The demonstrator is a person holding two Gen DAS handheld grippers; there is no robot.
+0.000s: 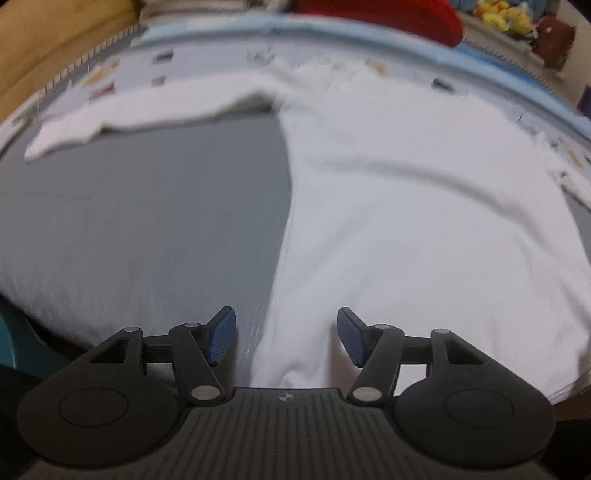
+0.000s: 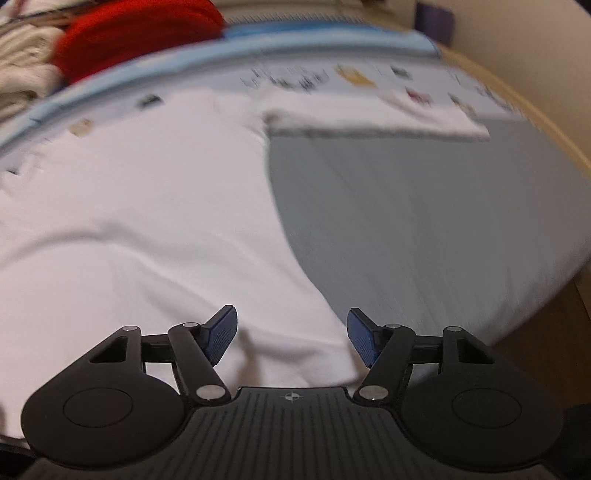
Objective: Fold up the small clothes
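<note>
Currently white shirt (image 1: 406, 221) spread flat on grey table (image 1: 147, 229), sleeves out. Left gripper (image 1: 287, 336) and right gripper (image 2: 291, 338) held released over bottom hem corners, nothing grasped. Risk judged: single layer pinched, or hem missed, fold skewed.

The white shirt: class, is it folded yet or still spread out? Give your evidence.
Spread out. The white shirt lies flat on the grey mat, one sleeve stretched sideways in each view; no part looks doubled over.

You see a white shirt (image 1: 406, 206) on a grey mat (image 1: 147, 221), blue-bordered printed sheet (image 2: 332, 40), red cloth (image 2: 140, 33).
</note>
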